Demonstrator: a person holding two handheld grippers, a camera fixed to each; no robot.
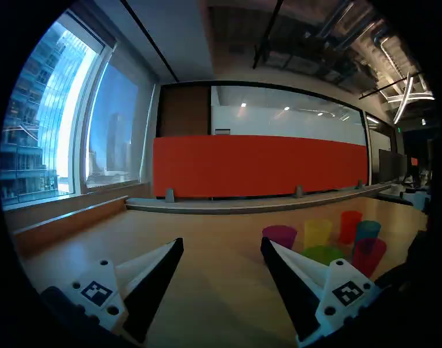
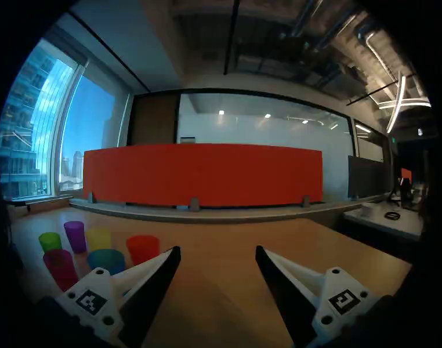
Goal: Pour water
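Wood-toned worktop (image 1: 221, 313) lies under both tools. I see my left hand-held gripper (image 1: 221, 242) spread wide, with nothing between its fingers. The right hand-held gripper (image 2: 217, 250) is likewise agape and empty. The cluster of coloured plastic cups (image 1: 324, 253) stands on the worktop — right of the fingers in the left gripper view, left of them in the right gripper view — touching neither. An orange partition (image 1: 256, 165) runs along the far edge.

Wooden table (image 1: 221, 296) — six coloured cups (image 1: 317, 232) clustered on it
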